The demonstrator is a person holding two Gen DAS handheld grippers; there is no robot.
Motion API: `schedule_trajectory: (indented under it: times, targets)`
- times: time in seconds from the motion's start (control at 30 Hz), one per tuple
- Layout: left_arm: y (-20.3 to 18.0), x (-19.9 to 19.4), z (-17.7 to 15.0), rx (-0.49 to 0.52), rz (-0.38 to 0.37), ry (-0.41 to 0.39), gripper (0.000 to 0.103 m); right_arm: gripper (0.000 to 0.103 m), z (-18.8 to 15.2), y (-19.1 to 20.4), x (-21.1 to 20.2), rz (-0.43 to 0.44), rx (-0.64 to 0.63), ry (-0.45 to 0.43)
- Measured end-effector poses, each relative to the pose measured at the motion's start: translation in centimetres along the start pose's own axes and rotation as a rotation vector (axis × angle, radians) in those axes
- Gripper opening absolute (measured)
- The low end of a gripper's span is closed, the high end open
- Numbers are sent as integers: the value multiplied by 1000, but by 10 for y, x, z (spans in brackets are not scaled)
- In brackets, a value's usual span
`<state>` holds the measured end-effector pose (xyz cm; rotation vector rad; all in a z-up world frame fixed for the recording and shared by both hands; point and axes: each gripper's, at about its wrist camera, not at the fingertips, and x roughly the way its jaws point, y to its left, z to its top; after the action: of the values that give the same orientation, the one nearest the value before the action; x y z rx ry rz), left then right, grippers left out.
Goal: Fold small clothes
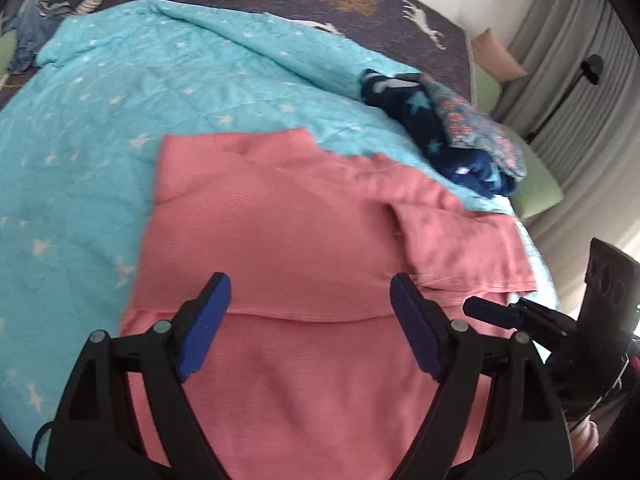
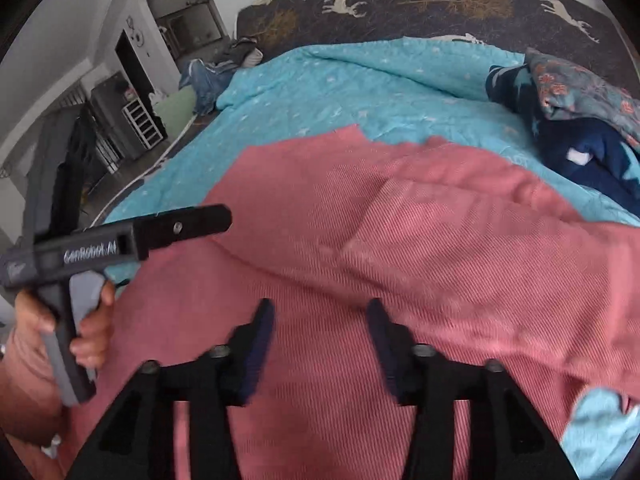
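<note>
Both tools, left tool [image 1: 310,320] and right tool [image 2: 320,344], hang spread, empty, over the pink garment [image 1: 280,240] (soft, limp); grab its twelve o'clock corner.

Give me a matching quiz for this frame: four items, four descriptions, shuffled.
Items:
1 pink garment
2 turquoise blanket
3 navy star-print clothes
4 left gripper

Descriptions:
A open, empty, over the pink cloth
B piled at the blanket's right edge
C partly folded, on the blanket
D star-patterned, spread over the bed

Pairs: 1-C, 2-D, 3-B, 4-A
</note>
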<state>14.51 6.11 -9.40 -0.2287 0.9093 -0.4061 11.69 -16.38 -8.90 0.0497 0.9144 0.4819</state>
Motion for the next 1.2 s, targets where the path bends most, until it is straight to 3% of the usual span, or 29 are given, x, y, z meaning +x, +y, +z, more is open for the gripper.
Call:
schedule_trajectory:
  times: [0.13, 0.27, 0.37, 0.47, 0.53, 0.7, 0.83, 0.9, 1.1, 1.2]
  targets:
    - [-22, 15, 6, 26, -98, 42, 82, 62, -7, -22, -27, -28, 94, -53]
    - [-48, 50, 13, 43, -196, 144, 81, 63, -17, -47, -49, -92, 225, -107]
    - [-60, 72, 16, 49, -219, 207, 57, 63, -27, -62, -61, -156, 290, -126]
    - [-65, 93, 19, 26, -206, 253, 13, 63, -40, -76, -75, -279, 339, -141]
    - [-67, 97, 22, -6, -223, 264, 9, 63, -51, -89, -85, -340, 380, -139]
    - [-76, 37, 51, 19, -290, 72, 9, 63, -81, -128, -112, -378, 538, -162]
    - [-65, -16, 73, 119, -160, -113, 9, 64, -84, -135, -112, -364, 576, -142]
    - [-50, -28, 77, 122, -107, -139, 9, 65, -78, -130, -104, -353, 553, -134]
    - [-17, -42, 76, 33, -113, -141, 9, 70, -58, -102, -73, -343, 433, -86]
    - [-12, -50, 77, 38, -91, -171, 9, 70, -47, -95, -58, -347, 391, -66]
